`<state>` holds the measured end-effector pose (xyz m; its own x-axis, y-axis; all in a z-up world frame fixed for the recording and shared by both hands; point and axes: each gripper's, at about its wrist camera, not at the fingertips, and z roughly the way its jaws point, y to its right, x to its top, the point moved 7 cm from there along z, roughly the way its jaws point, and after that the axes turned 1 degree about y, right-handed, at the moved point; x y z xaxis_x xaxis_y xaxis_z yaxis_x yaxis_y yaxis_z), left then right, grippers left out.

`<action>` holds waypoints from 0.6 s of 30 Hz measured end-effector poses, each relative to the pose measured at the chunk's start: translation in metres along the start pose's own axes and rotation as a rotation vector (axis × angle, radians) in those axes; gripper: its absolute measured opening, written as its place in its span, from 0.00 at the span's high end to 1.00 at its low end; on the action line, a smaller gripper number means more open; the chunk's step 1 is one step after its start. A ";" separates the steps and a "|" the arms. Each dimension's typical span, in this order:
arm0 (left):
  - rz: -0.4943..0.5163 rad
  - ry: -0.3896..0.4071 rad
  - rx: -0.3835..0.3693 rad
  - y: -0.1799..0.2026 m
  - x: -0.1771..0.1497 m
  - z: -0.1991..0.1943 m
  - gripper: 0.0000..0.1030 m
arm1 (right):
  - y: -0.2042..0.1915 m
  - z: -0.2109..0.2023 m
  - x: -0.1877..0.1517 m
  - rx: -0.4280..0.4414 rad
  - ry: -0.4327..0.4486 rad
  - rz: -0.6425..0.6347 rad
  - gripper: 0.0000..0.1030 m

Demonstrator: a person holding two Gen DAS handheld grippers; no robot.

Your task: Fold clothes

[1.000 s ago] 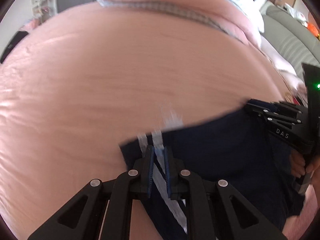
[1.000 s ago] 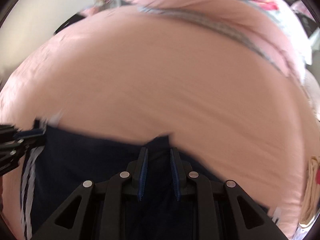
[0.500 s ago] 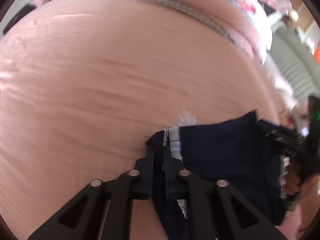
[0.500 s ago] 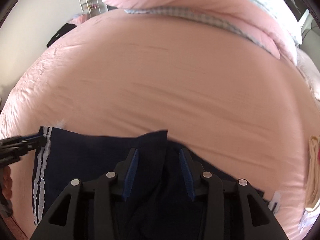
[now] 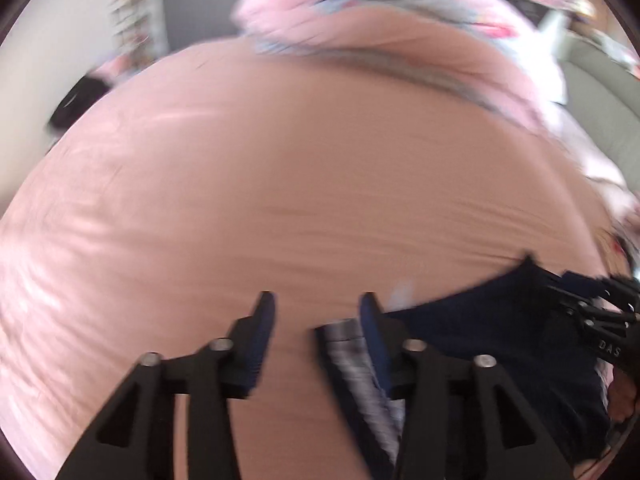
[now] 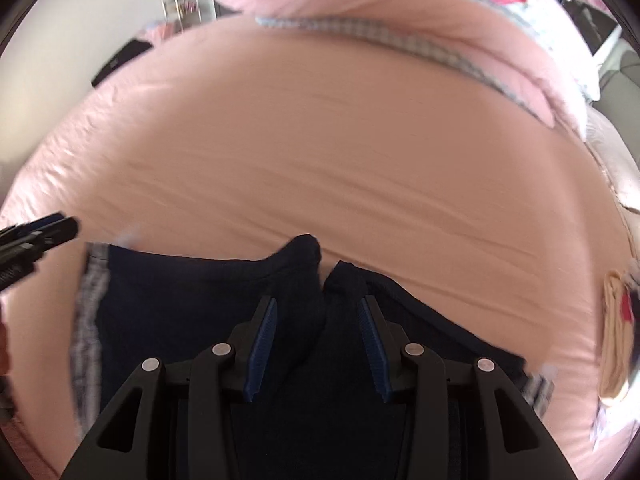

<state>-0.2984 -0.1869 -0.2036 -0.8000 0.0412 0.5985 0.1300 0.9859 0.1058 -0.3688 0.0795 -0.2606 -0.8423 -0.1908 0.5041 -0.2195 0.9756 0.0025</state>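
A navy garment with white side stripes lies folded on the pink bed. My left gripper hovers just above its striped corner. Its jaws are opening and nothing is pressed between the pads; the stripes show below the right finger. My right gripper is open over the garment's far edge, where two dark fabric peaks stick up ahead of the fingertips. Each gripper shows in the other's view: the right gripper and the left gripper.
The pink sheet stretches far ahead. A rolled pink quilt with a checked border lies at the far end. A yellowish folded item sits at the bed's right edge, a black object at the far left, a grey sofa on the right.
My left gripper let go of the striped corner, opened wide and rose. My right gripper opened off the navy edge and pulled back a little. The garment stays on the sheet.
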 end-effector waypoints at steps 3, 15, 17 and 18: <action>0.060 -0.042 -0.175 0.028 -0.014 -0.017 0.57 | 0.006 -0.026 -0.018 0.008 0.003 0.028 0.59; 0.139 -0.216 -0.165 0.094 -0.122 -0.062 0.93 | 0.031 -0.075 -0.151 0.014 -0.100 0.070 0.59; 0.150 -0.210 -0.038 0.085 -0.139 -0.061 0.96 | 0.036 -0.076 -0.162 0.002 -0.105 0.088 0.59; 0.139 -0.220 -0.048 0.082 -0.144 -0.063 0.96 | 0.038 -0.077 -0.166 0.000 -0.104 0.103 0.59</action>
<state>-0.1353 -0.1224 -0.2315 -0.8800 0.2154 0.4234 0.2711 0.9596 0.0752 -0.1993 0.1564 -0.2779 -0.9070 -0.0997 0.4092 -0.1290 0.9906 -0.0445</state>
